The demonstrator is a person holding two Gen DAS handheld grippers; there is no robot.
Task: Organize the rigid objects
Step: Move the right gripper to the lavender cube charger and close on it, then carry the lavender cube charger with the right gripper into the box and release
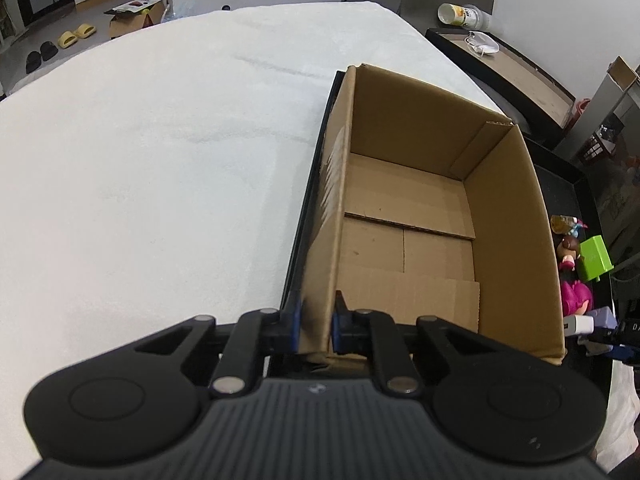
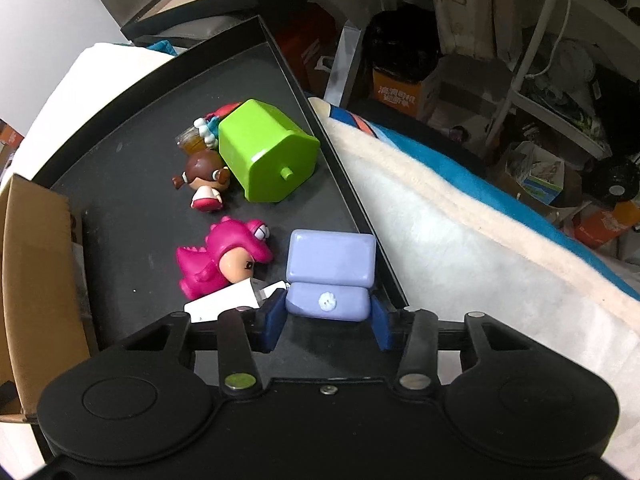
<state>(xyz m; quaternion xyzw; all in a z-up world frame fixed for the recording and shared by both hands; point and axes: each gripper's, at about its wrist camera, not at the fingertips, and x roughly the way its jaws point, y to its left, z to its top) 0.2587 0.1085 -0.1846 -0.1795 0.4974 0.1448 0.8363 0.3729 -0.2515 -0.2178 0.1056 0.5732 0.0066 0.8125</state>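
Right wrist, lavender toy (image 2: 330, 280) crosswise between tongs (image 2: 329, 320)

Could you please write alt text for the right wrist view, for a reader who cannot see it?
The right gripper has its blue fingers closed on a lavender block toy on a black tray. Behind lie a pink dinosaur figure, a brown-haired doll and a tipped green container; a cardboard box stands at left.
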